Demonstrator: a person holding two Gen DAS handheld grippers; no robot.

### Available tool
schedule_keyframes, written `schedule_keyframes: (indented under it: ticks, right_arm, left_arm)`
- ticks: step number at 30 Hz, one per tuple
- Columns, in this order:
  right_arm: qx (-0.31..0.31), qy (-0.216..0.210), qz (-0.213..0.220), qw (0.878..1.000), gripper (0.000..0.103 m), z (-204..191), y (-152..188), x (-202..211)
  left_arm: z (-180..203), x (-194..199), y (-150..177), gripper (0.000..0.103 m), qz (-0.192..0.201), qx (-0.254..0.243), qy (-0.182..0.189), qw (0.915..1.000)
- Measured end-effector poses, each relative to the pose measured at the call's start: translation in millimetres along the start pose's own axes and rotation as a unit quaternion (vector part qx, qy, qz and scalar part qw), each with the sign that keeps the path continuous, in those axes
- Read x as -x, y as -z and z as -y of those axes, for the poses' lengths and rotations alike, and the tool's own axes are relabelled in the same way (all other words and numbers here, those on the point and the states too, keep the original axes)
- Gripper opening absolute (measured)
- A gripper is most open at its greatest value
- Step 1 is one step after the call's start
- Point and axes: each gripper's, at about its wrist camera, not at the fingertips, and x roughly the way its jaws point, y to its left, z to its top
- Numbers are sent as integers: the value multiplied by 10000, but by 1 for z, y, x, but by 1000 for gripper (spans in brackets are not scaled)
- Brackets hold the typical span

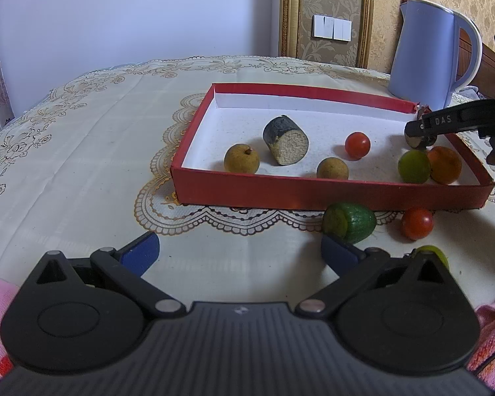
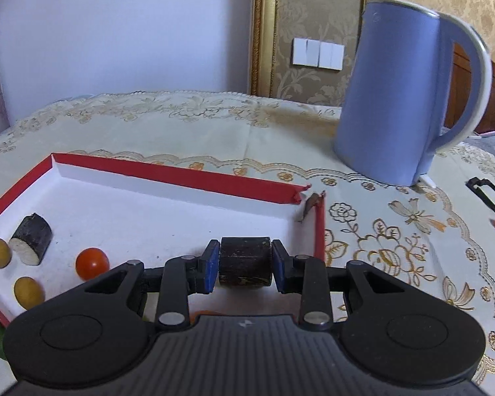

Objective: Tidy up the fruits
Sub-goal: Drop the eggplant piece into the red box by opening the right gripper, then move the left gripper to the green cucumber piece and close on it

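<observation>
The red tray (image 1: 313, 194) holds two longans, one cherry tomato (image 1: 357, 145), one lime (image 1: 414, 166), one orange (image 1: 445, 165) and one sugarcane chunk (image 1: 285, 144). The right hand-held gripper (image 2: 246, 265) clamps a second chunk (image 2: 246, 260); the left hand-held gripper (image 1: 239, 254) gapes empty.

Soft, even indoor light, faint shadows beneath objects, sharp focus — strong fisheye bending at edges, dark corner vignetting.

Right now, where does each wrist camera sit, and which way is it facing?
Left wrist: behind the open left tongs, low over the tablecloth, facing the red tray; right tongs enter from the right.
Right wrist: behind the right tongs, shut on a dark cylinder piece over the tray's right end, facing the kettle.
Shared: tray, kettle, red tomato.
</observation>
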Motion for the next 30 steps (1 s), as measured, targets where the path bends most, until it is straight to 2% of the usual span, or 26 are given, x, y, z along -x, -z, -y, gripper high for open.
schedule_keyframes:
  ticks: [5, 6, 8, 9, 10, 13, 18, 21, 23, 27, 30]
  right_arm:
    - [-26, -27, -34, 10000, 33, 1, -1, -1]
    - [-93, -56, -19, 9999, 36, 3, -1, 2]
    - [-263, -89, 108, 9996, 53, 7, 1, 12]
    - [-339, -103, 237, 9991, 66, 10, 3, 21]
    - [-389, -98, 410, 9984, 75, 12, 7, 33]
    - [-442, -118, 701, 9965, 76, 17, 20, 64]
    - [-487, -177, 953, 9941, 77, 26, 58, 108]
    - [-372, 51, 1147, 9927, 77, 24, 82, 124]
    - [-129, 283, 1004, 9945, 77, 20, 90, 125]
    - [72, 282, 586, 9979, 77, 16, 103, 118]
    - [-136, 122, 93, 9998, 77, 23, 103, 103]
  left_arm:
    - [0, 0, 0, 103, 0, 0, 0, 10000]
    - [0, 0, 0, 103, 1, 0, 0, 10000]
    - [0, 0, 0, 103, 1, 0, 0, 10000]
    - [0, 0, 0, 103, 1, 0, 0, 10000]
    - [0, 0, 0, 103, 1, 0, 0, 10000]
    - [0, 0, 0, 103, 1, 0, 0, 10000]
    - [0, 0, 0, 103, 1, 0, 0, 10000]
    - [0, 0, 0, 103, 1, 0, 1, 10000]
    - [0, 0, 0, 103, 1, 0, 0, 10000]
    - [0, 0, 0, 103, 2, 0, 0, 10000]
    - [0, 0, 0, 103, 2, 0, 0, 10000]
